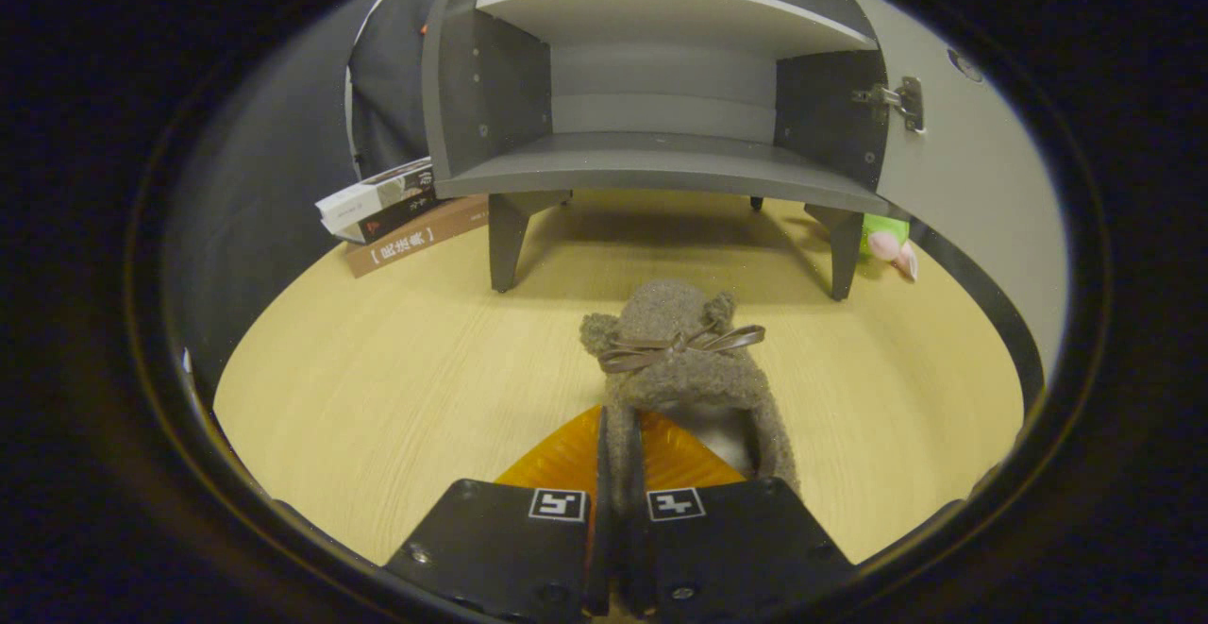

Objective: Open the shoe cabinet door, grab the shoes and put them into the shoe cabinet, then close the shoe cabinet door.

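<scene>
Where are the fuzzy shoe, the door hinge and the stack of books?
Fuzzy shoe (675, 360): gripper view, toe with bow.
Door hinge (897, 100): gripper view, metal plate.
Stack of books (396, 213): gripper view, spines.

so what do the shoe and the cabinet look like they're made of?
Shoe: fuzzy brown fleece or boucle fabric, matte and nubby, with a smooth glossy ribbon bow. The gripper is shut on its collar edge.
Cabinet: probably laminated board, flat matte grey panels with a metal hinge on the open door.

Tool (618, 449) clamped on fuzzy slipper's (684, 369) rim, before open shoe cabinet (661, 166).
</scene>
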Demonstrator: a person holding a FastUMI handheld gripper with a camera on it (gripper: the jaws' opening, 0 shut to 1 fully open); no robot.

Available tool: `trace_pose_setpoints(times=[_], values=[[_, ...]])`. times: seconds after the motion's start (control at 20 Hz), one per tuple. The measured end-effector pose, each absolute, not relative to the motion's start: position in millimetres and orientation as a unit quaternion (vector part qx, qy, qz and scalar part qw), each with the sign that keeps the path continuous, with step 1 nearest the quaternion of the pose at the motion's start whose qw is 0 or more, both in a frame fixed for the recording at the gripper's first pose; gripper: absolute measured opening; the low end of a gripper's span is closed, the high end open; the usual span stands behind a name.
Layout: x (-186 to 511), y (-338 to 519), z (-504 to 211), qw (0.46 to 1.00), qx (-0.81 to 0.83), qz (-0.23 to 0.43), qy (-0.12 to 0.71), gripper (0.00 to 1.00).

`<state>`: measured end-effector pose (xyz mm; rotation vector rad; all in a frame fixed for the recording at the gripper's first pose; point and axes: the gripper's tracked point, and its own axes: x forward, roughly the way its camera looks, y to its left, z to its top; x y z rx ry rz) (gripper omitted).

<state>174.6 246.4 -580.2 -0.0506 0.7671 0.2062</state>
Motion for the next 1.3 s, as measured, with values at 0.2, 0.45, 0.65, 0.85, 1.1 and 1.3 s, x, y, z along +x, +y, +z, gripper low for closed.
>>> trace_pose_setpoints(times=[0.2, 0.45, 0.65, 0.85, 1.1, 1.3], values=[[164.7, 239.4, -567.3, 0.919, 0.023, 0.119, 0.376, 0.08], [154.4, 230.3, -516.7, 0.931, 0.009, 0.136, 0.339, 0.08], [142.0, 225.4, -460.1, 0.942, 0.001, 0.143, 0.303, 0.08], [132.1, 232.6, -397.5, 0.952, -0.002, 0.157, 0.263, 0.08], [127.2, 240.8, -320.9, 0.963, -0.016, 0.167, 0.213, 0.08], [131.5, 244.8, -265.4, 0.966, -0.017, 0.177, 0.186, 0.08]])
